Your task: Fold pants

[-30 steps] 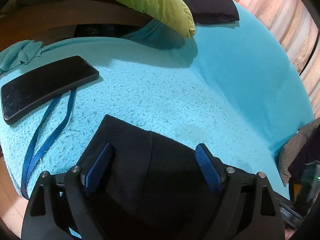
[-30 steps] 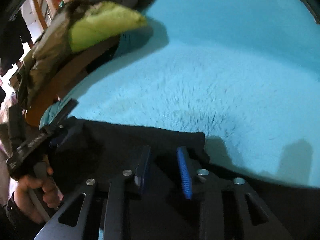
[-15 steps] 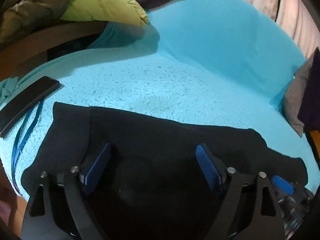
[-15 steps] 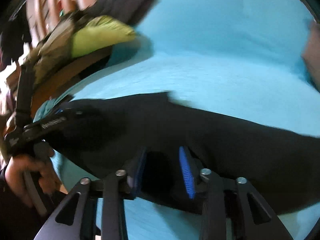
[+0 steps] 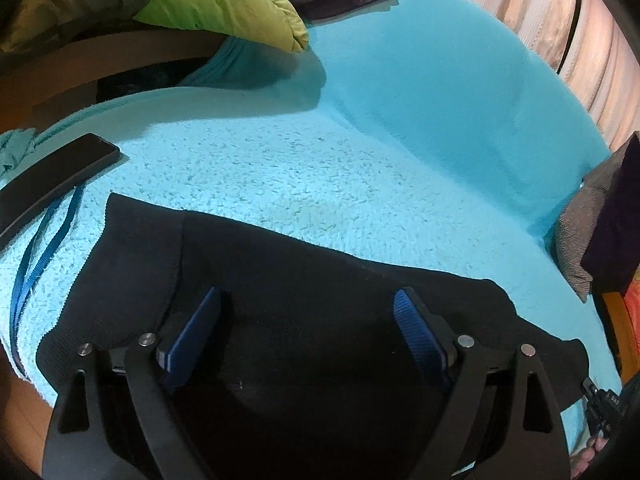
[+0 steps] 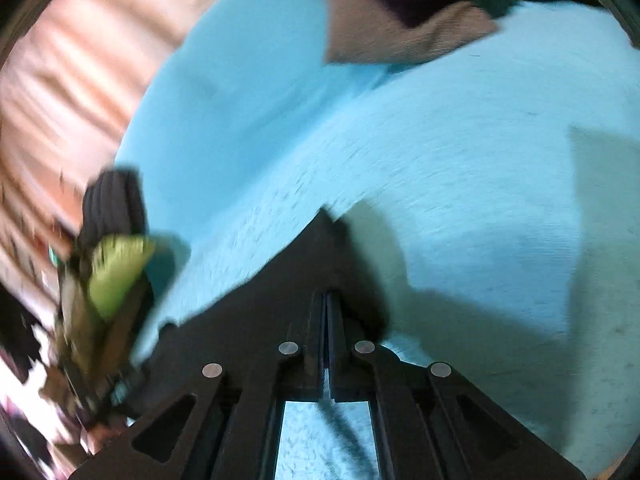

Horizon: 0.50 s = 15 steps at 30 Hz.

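across the near edge of the bed, the black pants (image 5: 304, 280) are lying as a long band on the turquoise blanket (image 5: 360, 168), their long axis running from side to side in the left wrist view, with the ribbed end toward the phone (image 5: 56, 176) and blue strap (image 5: 44, 264). the left tool (image 5: 308, 320) is hovering over the middle of that band with its jaws standing wide and nothing pinched between them. the right tool (image 6: 326, 340) is sitting at the opposite end, its jaws pressed fully together with a peaked corner of the dark fabric rising right at their tips, apparently pinched between them. judging by this, the right tool is the nearer one to carry that end along the band's length toward the ribbed end.
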Each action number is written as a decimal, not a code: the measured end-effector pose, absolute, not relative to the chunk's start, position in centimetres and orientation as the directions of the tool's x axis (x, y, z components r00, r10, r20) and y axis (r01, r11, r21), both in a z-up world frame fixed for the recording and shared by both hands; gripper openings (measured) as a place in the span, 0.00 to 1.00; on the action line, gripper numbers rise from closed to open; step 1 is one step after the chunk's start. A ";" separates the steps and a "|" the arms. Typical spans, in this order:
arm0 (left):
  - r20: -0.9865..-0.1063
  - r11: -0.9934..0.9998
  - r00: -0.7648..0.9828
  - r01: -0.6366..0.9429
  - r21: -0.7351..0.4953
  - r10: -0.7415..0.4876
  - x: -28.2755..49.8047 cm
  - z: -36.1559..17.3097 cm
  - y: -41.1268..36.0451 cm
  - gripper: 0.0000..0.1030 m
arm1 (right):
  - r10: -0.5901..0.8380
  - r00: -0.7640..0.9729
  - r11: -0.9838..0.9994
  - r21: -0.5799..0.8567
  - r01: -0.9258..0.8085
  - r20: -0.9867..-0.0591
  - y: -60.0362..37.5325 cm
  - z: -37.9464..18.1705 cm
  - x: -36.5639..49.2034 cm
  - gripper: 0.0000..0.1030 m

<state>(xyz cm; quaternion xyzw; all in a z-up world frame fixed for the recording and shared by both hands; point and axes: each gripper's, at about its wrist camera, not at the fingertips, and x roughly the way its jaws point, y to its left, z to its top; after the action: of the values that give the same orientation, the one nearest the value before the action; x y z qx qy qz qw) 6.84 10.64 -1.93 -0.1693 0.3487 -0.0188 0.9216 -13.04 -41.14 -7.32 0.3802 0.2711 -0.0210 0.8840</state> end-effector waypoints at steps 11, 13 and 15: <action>-0.541 0.947 0.835 -0.243 -0.209 0.095 2.0 -0.6 12.1 0.38 | 0.126 0.857 0.824 0.534 0.190 -0.499 -37.2 -6.1 -9.7 0.43; -0.542 0.948 0.832 -0.256 -0.190 0.116 1.1 -1.0 11.5 0.44 | 0.118 0.854 0.829 0.524 0.196 -0.507 -37.2 -5.7 -9.9 0.45; -0.606 0.948 0.788 -0.263 -0.176 0.107 2.0 -2.8 11.3 0.51 | 0.113 0.850 0.847 0.497 0.189 -0.515 -36.9 -5.5 -9.5 0.45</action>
<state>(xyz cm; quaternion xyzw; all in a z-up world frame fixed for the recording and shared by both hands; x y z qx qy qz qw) 1.97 11.27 -2.79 -0.1265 0.3099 0.0987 0.9371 -9.46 -36.91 -5.47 0.2758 0.2731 -0.0207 0.9214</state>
